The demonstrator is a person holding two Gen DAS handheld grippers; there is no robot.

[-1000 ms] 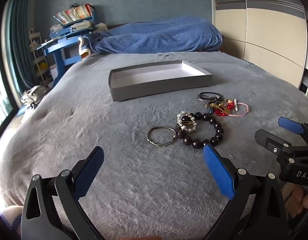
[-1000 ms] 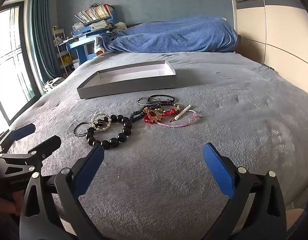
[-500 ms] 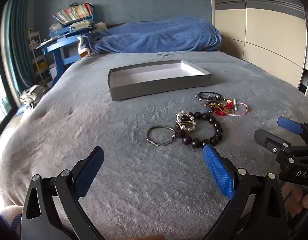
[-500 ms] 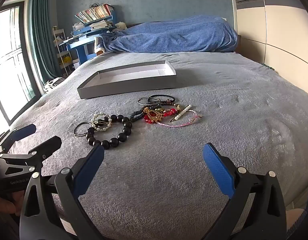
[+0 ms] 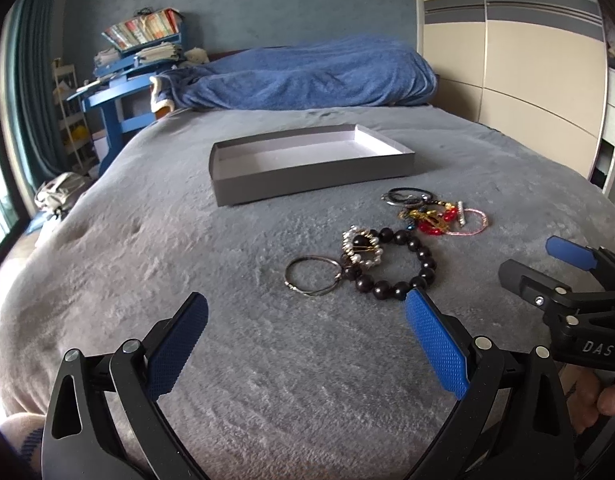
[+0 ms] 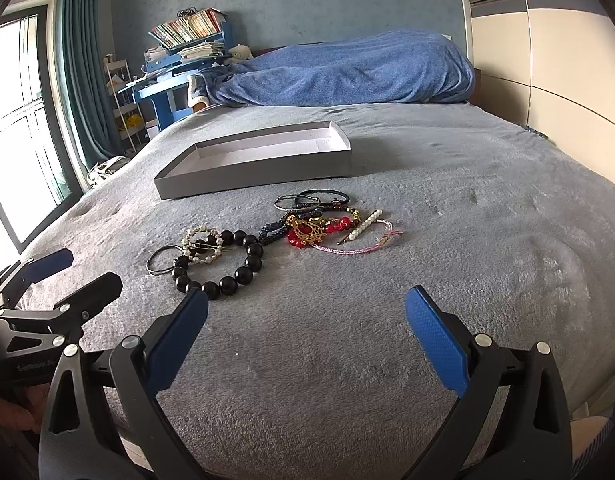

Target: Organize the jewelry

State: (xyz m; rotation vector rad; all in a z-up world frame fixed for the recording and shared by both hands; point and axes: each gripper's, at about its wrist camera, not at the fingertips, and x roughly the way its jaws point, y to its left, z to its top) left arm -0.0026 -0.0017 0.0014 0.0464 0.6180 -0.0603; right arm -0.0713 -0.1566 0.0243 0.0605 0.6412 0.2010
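Observation:
A pile of jewelry lies on the grey bed cover: a black bead bracelet, a pearl ring piece, a thin metal bangle, red and gold beads, a pink cord bracelet and dark hair ties. An empty grey shallow box sits behind them. My left gripper is open and empty, just short of the bangle. My right gripper is open and empty in front of the pile; it also shows in the left wrist view.
A heaped blue blanket lies at the bed's far end. A blue desk with books stands at the far left, a wardrobe at the right. The bed edge falls away near the right gripper.
The left gripper has drifted slightly, so the box and jewelry sit a little further left in its view. The right gripper's view is almost unchanged.

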